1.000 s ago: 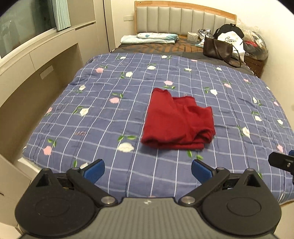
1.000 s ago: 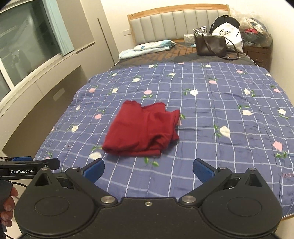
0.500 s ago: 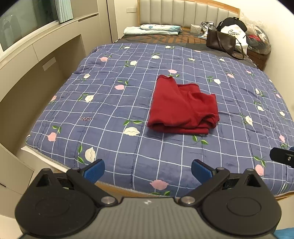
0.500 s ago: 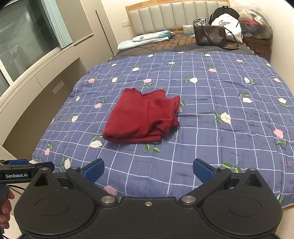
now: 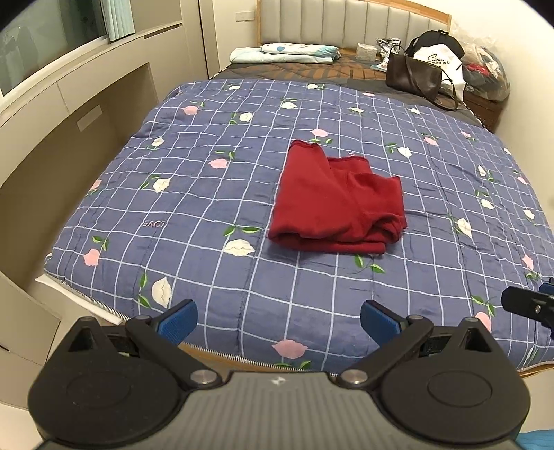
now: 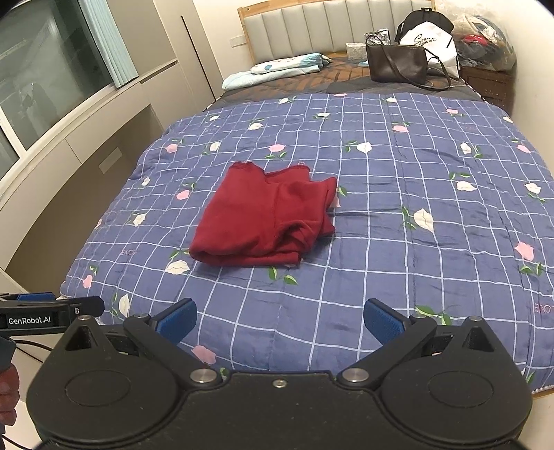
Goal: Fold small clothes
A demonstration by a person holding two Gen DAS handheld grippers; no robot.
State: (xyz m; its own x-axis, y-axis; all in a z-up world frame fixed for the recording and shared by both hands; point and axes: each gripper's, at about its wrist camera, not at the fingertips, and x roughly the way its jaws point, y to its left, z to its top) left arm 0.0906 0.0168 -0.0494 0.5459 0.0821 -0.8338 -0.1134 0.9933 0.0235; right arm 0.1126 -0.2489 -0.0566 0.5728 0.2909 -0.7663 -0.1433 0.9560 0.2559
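Dark red garment (image 5: 337, 204) folded up in a loose, slightly lumpy bundle, lying near the middle of the blue checked floral quilt (image 5: 194, 194), around 12 o'clock from both cameras and well apart from either tool. Left gripper (image 5: 278, 316) hanging over the foot edge of the bed, jaws spread wide, nothing between the blue pads (image 5: 178, 316). Same deal with the right gripper (image 6: 280, 316): wide apart, empty, hovering over the near end of the quilt. Brown handbag (image 6: 396, 64) up at 1 o'clock by the padded headboard (image 6: 325, 29), next to a white shopping bag (image 6: 431, 43). Light blue folded bedding (image 5: 284, 53) at about 12 o'clock near the headboard.
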